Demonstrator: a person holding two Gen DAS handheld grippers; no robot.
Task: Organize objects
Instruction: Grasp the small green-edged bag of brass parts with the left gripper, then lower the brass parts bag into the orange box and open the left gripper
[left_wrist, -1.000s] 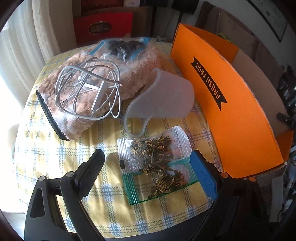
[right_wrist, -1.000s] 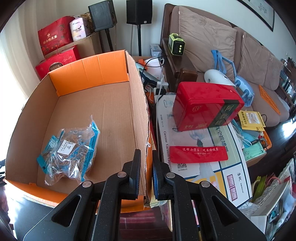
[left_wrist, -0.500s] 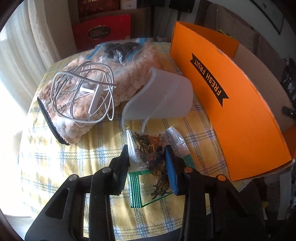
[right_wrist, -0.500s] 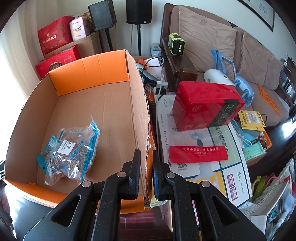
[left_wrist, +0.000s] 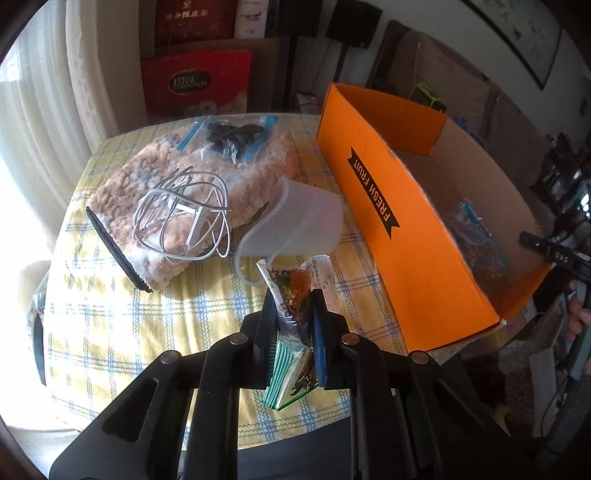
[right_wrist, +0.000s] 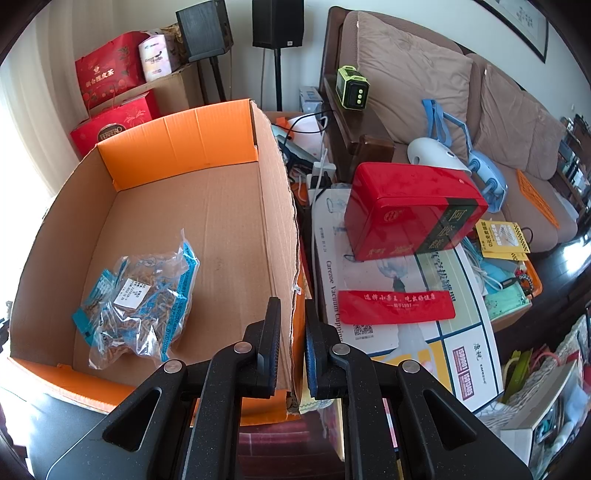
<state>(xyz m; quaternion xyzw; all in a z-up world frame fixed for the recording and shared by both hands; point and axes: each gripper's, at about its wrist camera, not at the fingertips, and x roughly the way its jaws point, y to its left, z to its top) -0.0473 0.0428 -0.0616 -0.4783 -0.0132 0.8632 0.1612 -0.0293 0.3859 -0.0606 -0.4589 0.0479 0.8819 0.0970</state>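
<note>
The small zip bag of dried herbs (left_wrist: 295, 295) sits pinched between the pads of the left gripper (left_wrist: 294, 314), whose jaws are closing on it; its crumpled top stands up just beyond the fingertips, while its green-striped lower end (left_wrist: 284, 373) hangs back between the finger bases, over the checked tablecloth (left_wrist: 147, 314). Whether that end has cleared the cloth cannot be told. The grip falls across the filled middle of the bag, so the soft film may slip or its contents shift; a steady carry with no sudden tilt seems advisable. Just ahead of the tips lies the translucent jug (left_wrist: 299, 225) on its side, and further ahead to the left the white cable (left_wrist: 181, 218) on the fleecy pouch (left_wrist: 155, 192), with a second zip bag (left_wrist: 229, 138) at the far end. To the right of the tips stands the orange cardboard box (left_wrist: 399, 236), the likely destination; its near wall is tall, so the bag probably needs lifting above the rim before crossing, and releasing only once over the floor. In the right wrist view the right gripper (right_wrist: 292, 332) is clamped on the box's side wall (right_wrist: 284, 258), apparently steadying it; left of those tips a blue-trimmed bag (right_wrist: 136, 299) already rests on the box floor, leaving free space further ahead.
</note>
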